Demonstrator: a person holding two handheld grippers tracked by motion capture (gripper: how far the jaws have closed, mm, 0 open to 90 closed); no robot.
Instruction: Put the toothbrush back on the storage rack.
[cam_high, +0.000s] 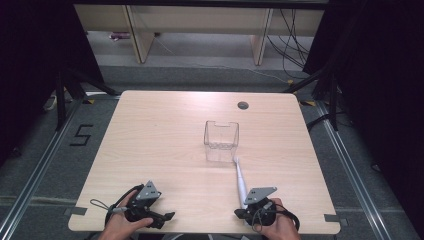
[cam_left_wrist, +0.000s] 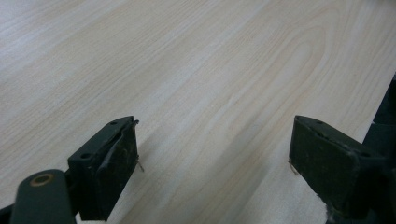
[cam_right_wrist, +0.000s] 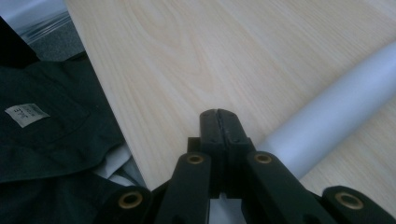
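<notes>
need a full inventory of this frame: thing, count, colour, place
Light wooden table: 1, pale wood, centre of the high view.
Clear plastic open-top box: 1, transparent, middle of table.
Long light-grey plastic rod: 1, grey-white, lying from the box's near right corner toward the right gripper.
Round grey cable grommet: 1, far table edge.
Dark garment with white label: 1, off the table's near edge.
Left gripper: black, jaws apart, near left.
Right gripper: black, jaws closed, beside the rod.
</notes>
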